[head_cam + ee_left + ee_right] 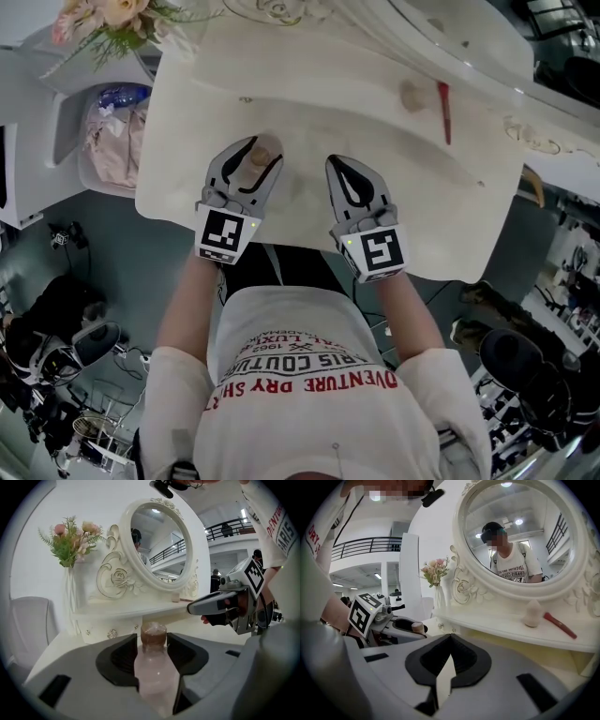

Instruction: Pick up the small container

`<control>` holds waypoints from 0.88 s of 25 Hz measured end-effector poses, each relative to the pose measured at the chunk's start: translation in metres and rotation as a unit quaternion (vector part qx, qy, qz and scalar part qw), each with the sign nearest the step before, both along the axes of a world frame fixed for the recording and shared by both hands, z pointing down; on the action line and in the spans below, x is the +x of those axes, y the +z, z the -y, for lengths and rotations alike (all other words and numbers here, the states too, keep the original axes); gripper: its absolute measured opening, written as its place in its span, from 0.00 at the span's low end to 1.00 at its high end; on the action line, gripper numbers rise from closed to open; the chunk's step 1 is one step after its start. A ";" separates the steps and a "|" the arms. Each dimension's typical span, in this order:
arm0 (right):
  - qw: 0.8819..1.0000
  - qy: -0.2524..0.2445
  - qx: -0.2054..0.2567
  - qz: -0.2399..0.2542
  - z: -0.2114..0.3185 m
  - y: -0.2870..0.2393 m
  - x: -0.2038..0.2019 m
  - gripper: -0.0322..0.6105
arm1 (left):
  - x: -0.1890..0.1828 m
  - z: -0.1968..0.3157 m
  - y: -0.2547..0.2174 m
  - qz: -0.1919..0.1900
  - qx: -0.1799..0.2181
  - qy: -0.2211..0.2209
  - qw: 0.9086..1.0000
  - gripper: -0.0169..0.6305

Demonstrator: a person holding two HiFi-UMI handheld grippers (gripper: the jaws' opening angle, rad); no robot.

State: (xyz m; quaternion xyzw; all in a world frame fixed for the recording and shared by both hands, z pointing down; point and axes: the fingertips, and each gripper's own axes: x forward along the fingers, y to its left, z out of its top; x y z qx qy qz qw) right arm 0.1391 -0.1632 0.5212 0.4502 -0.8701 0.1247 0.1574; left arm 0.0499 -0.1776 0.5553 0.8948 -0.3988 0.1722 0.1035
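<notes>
Held tight in the left gripper [153, 638]: a small see-through pink plastic bottle with a brown cap [154, 677], squeezed from both sides. Upright, by the front edge of the cream-white dressing table [422, 206]. Just beside it, the right gripper [343, 161], pinched closed on nothing. Farther back, a big round white mirror [157, 545].

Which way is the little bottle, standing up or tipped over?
Standing up: the little bottle has its brown cap on top, between the jaws of the left gripper.
</notes>
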 end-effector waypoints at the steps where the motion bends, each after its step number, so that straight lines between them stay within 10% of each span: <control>1: 1.000 -0.001 0.001 -0.001 -0.001 0.000 0.000 0.05 | 0.000 -0.001 -0.001 0.003 0.004 0.001 1.000 0.34; 22: 0.999 0.028 0.022 -0.015 -0.010 -0.039 0.016 0.05 | 0.008 -0.012 -0.027 0.011 -0.007 0.019 1.000 0.25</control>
